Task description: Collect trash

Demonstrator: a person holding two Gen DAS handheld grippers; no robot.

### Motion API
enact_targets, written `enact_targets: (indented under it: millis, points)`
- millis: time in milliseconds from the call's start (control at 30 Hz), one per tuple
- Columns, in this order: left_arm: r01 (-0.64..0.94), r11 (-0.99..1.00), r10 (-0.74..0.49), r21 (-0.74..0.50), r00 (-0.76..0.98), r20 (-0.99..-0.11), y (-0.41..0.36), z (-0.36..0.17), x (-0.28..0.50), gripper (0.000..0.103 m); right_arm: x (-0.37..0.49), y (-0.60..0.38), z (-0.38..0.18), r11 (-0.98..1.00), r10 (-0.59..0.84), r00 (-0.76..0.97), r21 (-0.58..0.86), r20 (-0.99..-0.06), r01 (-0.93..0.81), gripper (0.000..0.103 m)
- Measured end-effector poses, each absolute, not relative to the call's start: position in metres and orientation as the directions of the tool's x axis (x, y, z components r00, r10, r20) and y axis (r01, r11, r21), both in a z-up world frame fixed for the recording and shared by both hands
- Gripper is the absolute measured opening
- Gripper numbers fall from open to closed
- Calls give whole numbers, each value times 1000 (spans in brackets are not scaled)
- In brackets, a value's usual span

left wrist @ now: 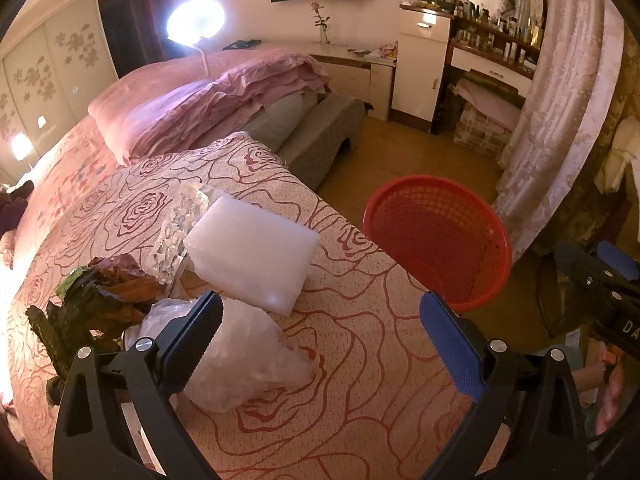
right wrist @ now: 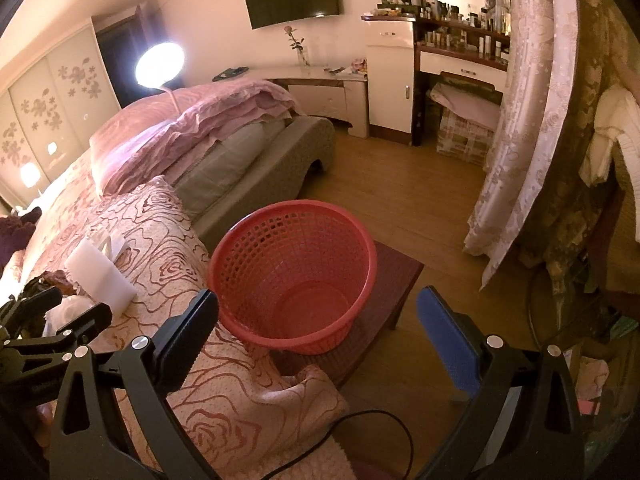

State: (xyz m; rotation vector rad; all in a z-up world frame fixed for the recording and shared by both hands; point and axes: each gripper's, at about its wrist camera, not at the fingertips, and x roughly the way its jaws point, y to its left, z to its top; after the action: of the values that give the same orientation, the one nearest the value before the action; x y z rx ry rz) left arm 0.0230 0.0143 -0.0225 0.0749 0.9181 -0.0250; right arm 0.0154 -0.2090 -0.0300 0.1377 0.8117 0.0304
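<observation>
Trash lies on the rose-patterned bedspread (left wrist: 340,360): a white foam block (left wrist: 252,254), a clear bubble-wrap piece (left wrist: 180,228), a crumpled clear plastic bag (left wrist: 248,356) and dark crumpled leaves or wrappers (left wrist: 92,304). My left gripper (left wrist: 320,332) is open and empty just above the plastic bag. A red mesh basket (right wrist: 292,276) stands on a low dark stool (right wrist: 384,276) beside the bed; it also shows in the left wrist view (left wrist: 438,236). My right gripper (right wrist: 318,328) is open and empty, hovering in front of the basket. The foam block (right wrist: 100,276) shows at left there.
Folded pink quilts (left wrist: 208,96) lie further up the bed. A black cable (right wrist: 360,424) runs over the bedspread corner. A curtain (right wrist: 528,120) hangs at right, with wooden floor (right wrist: 400,200) between the bed and a dresser (right wrist: 388,76).
</observation>
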Motion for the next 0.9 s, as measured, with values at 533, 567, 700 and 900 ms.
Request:
enact_targets:
  millis: [533, 567, 700, 900]
  points:
    - [53, 997, 10, 53, 603, -798, 16, -25, 26, 95, 24, -209, -36, 991, 71, 669, 127, -740, 35, 96]
    - [53, 997, 10, 53, 603, -797, 15, -25, 26, 95, 24, -209, -36, 991, 71, 668, 127, -741, 35, 96]
    - [54, 997, 10, 53, 599, -801, 16, -29, 29, 95, 26, -211, -38, 991, 67, 664, 127, -745, 42, 96]
    - [48, 998, 8, 45, 589, -808, 17, -32, 29, 95, 28, -211, -40, 990, 76, 658, 135, -749, 39, 96]
